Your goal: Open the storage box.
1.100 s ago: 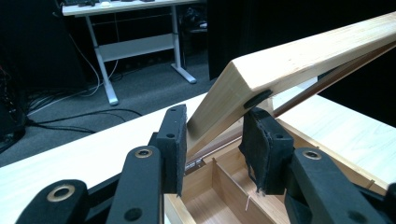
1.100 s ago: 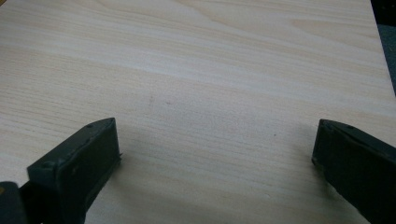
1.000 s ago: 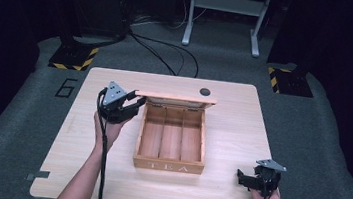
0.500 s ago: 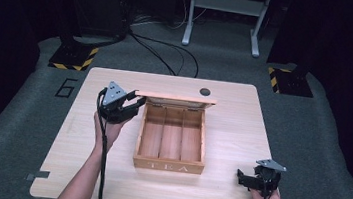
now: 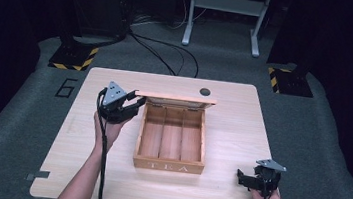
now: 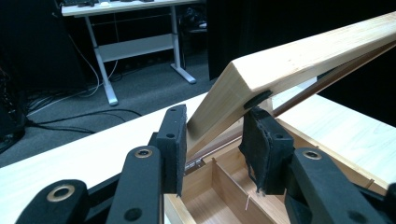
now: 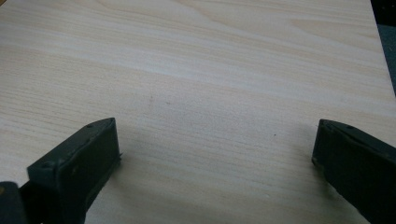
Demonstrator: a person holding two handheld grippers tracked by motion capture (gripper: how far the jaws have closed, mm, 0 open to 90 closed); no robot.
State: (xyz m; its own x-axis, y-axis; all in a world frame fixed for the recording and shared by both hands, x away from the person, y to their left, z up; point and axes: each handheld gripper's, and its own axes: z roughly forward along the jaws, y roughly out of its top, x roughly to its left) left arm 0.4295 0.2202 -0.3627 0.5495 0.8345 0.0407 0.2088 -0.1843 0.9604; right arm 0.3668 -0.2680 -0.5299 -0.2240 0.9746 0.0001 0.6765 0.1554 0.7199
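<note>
Lid (image 6: 299,60) of the tea box (image 5: 168,166) sits raised between my left gripper (image 6: 212,133) pads, pinched at its corner, the open compartments just below. My right gripper (image 7: 215,154), well off to the side, hangs spread wide over bare worktop (image 7: 196,70).

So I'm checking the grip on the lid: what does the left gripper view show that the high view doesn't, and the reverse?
The left gripper view shows the left gripper fingers clamped on the lid corner, with a hinge below. The high view shows the TEA lettering, the right gripper open near the table corner, and both forearms. Both show the open wooden box with its dividers.
</note>
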